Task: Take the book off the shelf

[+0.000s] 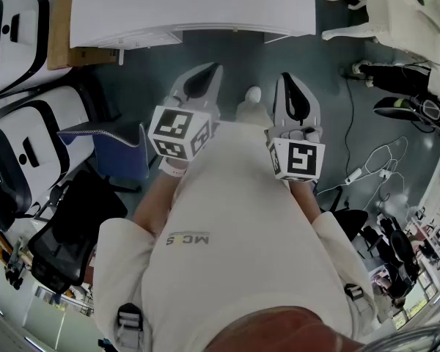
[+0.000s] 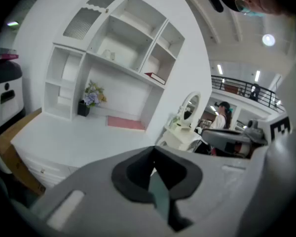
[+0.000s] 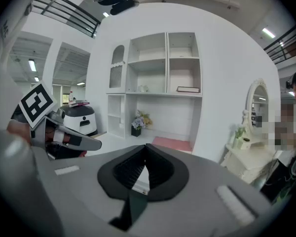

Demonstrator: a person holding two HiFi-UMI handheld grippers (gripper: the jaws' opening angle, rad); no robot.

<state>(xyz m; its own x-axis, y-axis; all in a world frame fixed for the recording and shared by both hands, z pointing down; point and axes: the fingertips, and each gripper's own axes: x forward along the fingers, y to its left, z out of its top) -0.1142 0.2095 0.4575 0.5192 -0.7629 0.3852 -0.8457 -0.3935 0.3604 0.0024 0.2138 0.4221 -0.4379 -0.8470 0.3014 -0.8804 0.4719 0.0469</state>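
Your left gripper and right gripper both have fingers closed, empty, held side by side facing the shelf, likely lining up an approach. The book lies flat in its lower right compartment, well away.

White desk, grey floor

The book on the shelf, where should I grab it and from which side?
Probably the front edge of the book, approached straight from the open front: it lies flat in the right-hand compartment, whose walls close off the other sides.
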